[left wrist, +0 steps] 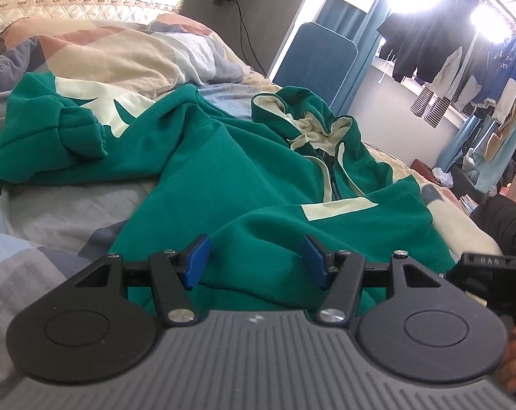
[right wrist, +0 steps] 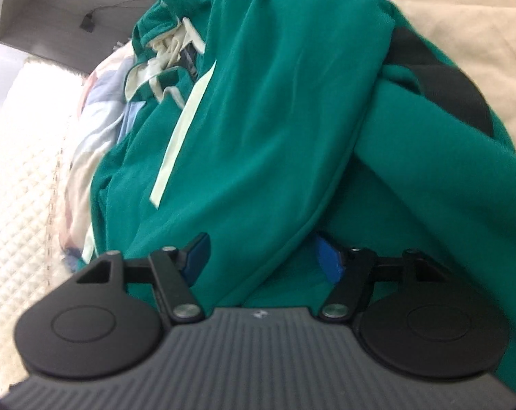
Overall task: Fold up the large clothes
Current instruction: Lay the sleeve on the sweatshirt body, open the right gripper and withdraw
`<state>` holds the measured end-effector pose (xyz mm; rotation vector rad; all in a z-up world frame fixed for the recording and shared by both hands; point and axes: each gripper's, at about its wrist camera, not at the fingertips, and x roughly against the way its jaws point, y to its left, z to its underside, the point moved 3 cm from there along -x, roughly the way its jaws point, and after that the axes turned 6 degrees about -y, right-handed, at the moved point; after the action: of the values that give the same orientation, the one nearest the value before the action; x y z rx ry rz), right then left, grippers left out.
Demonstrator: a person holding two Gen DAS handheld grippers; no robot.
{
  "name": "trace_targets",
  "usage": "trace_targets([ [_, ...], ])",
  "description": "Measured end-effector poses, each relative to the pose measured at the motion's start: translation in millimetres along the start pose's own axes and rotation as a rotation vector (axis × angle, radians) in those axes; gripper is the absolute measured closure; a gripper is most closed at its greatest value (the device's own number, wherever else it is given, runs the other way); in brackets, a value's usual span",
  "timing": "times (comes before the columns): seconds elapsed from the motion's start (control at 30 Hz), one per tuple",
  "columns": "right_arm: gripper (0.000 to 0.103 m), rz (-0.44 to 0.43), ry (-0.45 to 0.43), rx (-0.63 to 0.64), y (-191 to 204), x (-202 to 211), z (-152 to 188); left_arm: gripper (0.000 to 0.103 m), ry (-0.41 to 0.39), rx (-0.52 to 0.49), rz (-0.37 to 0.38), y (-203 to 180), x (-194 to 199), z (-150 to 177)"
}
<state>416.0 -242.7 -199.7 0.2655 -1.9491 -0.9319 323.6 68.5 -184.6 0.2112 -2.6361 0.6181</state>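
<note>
A: Where's the green hoodie [left wrist: 244,157]?

B: We see it spread rumpled across the bed [left wrist: 53,205], hood toward the far side.

A: And our left gripper [left wrist: 256,256]?

B: Jaws spread wide above the hem, grasping nothing.

A: Our right gripper [right wrist: 265,254]?

B: Jaws parted too, green fabric lying between them, not pinched.

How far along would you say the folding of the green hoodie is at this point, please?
Barely started. The green hoodie lies rumpled on the bed, hood bunched and one sleeve crumpled aside. The left gripper and right gripper are both open over the fabric, gripping nothing. Flattening and every fold remain.
</note>
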Motion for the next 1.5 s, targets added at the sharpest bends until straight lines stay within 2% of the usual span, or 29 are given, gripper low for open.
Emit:
trace_targets([
  [0.13, 0.035, -0.046, -0.173, -0.055, -18.2, -1.4, -27.6, 0.038, -0.001, 0.005, 0.008, -0.1, 0.3, 0.0],
  [0.17, 0.036, -0.081, -0.188, -0.076, -21.4, -5.3, -33.9, 0.038, -0.001, 0.007, 0.014, -0.3, 1.0, 0.1],
  [0.23, 0.043, -0.157, -0.207, -0.049, -18.3, -9.7, -42.0, 0.038, -0.008, -0.004, 0.026, -1.8, 3.2, 0.1],
  [0.27, 0.054, -0.162, -0.233, -0.013, -14.5, -8.0, -45.4, 0.038, -0.013, -0.011, 0.032, -2.5, 4.6, 0.4],
  [0.3, 0.072, -0.145, -0.252, 0.017, -11.0, -5.5, -48.1, 0.038, -0.017, -0.016, 0.037, -2.8, 5.6, 0.4],
  [0.37, 0.090, -0.119, -0.276, 0.049, -8.8, 0.7, -57.3, 0.038, -0.026, -0.025, 0.053, -5.0, 8.4, 0.1],
  [0.47, 0.094, -0.099, -0.405, 0.062, -16.2, 18.7, -77.1, 0.038, -0.040, -0.041, 0.077, -8.8, 11.2, -0.5],
  [0.53, 0.094, -0.060, -0.483, 0.065, -30.1, 27.1, -93.6, 0.038, -0.039, -0.053, 0.087, -11.4, 10.6, 0.1],
  [0.6, 0.095, -0.013, -0.507, 0.029, -48.2, 26.1, -105.9, 0.038, -0.029, -0.063, 0.093, -12.6, 8.2, 1.2],
  [0.7, 0.095, 0.001, -0.495, -0.049, -72.6, 21.9, -115.0, 0.038, -0.014, -0.067, 0.099, -13.6, 3.5, 3.8],
  [0.8, 0.093, 0.008, -0.485, -0.038, -67.6, 23.8, -112.1, 0.038, -0.010, -0.068, 0.109, -14.6, 1.7, 4.4],
  [0.93, 0.087, 0.088, -0.435, 0.112, -39.8, 24.0, -99.1, 0.038, -0.015, -0.089, 0.128, -19.9, 5.1, 5.4],
  [1.0, 0.067, 0.135, -0.404, 0.187, -29.2, 33.3, -86.8, 0.038, -0.022, -0.097, 0.139, -24.8, 9.7, 5.2],
  [1.1, 0.051, 0.188, -0.368, 0.264, -11.9, 51.4, -64.4, 0.038, -0.045, -0.136, 0.157, -34.5, 19.4, 5.9],
  [1.3, 0.050, 0.134, -0.362, 0.390, 20.1, 83.7, -5.7, 0.038, -0.048, -0.173, 0.200, -47.7, 36.2, 10.4],
  [1.5, 0.050, 0.066, -0.337, 0.603, 61.6, 67.0, 30.6, 0.040, 0.028, -0.223, 0.156, -52.2, 24.5, 24.2],
])
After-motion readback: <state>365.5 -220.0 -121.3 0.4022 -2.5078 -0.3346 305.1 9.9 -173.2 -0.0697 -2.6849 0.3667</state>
